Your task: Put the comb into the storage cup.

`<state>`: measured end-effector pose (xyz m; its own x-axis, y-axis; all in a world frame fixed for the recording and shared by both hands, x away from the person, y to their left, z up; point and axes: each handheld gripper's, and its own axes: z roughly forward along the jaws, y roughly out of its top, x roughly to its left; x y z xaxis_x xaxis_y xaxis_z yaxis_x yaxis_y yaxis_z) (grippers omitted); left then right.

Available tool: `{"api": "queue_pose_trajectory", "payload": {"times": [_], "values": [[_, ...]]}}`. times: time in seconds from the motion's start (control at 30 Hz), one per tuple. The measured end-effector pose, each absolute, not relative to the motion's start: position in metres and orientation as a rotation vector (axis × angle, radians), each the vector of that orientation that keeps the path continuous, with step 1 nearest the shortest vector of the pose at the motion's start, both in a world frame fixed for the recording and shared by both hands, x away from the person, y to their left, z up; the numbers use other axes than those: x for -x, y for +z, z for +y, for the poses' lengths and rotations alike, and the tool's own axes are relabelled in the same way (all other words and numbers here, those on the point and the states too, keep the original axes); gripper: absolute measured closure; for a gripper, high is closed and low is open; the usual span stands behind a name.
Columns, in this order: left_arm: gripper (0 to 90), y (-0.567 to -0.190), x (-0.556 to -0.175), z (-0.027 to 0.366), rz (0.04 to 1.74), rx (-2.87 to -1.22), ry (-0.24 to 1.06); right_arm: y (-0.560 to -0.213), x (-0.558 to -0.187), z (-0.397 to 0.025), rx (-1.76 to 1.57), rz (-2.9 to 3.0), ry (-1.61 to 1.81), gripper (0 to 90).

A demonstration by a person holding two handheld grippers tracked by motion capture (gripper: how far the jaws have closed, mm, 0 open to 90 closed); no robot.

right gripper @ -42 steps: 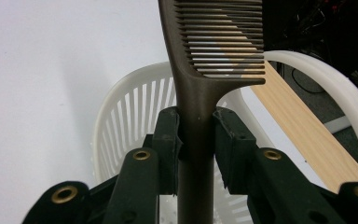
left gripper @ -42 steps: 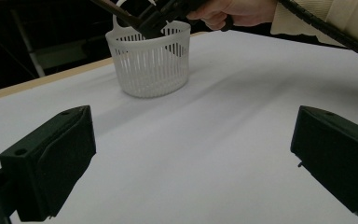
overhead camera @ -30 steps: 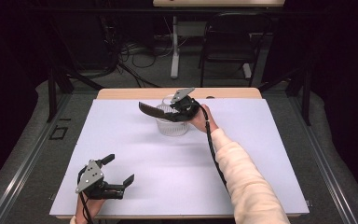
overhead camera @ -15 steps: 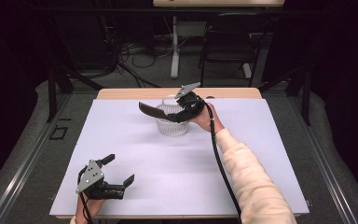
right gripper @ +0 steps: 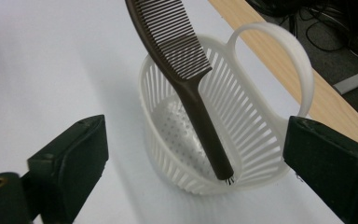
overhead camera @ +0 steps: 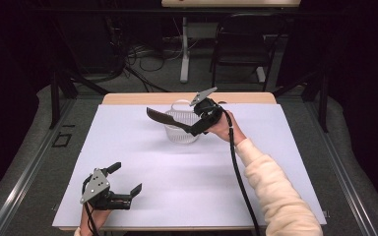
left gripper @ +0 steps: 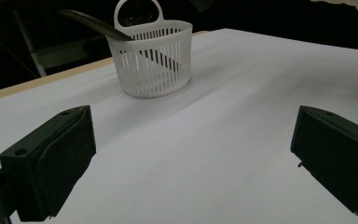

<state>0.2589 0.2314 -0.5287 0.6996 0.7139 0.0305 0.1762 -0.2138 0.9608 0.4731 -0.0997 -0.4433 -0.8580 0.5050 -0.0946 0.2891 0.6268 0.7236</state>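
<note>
Since the comb [right gripper: 186, 79] already stands handle-down in the white basket [right gripper: 242, 154], leaning on its rim, our right tongs [right gripper: 196, 163] gape empty just beside it; left tongs [left gripper: 191, 163] wide open, idle at the desk's [overhead camera: 275, 162] near edge. Only pulling back seems left.

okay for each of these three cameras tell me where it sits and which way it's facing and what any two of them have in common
High view: above the person's side of the table, facing forward and down; shows both forearms, the left hand-held gripper and the right hand-held gripper.
Left gripper view: low over the table, facing the white basket from afar; own open jaws at both lower corners.
Right gripper view: close above the basket, looking down at the brown comb standing in it; own open jaws in the foreground.
Shared: all three show basket and comb.
</note>
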Motion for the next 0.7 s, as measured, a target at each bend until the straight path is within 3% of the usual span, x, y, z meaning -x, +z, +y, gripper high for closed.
{"api": "queue_pose_trajectory", "payload": {"times": [0.7], "values": [[0.0,-0.529,-0.259,0.231,0.711,-1.755,0.579,-0.45,-0.434,-0.126,-0.654,2.623,0.973,0.0]]}}
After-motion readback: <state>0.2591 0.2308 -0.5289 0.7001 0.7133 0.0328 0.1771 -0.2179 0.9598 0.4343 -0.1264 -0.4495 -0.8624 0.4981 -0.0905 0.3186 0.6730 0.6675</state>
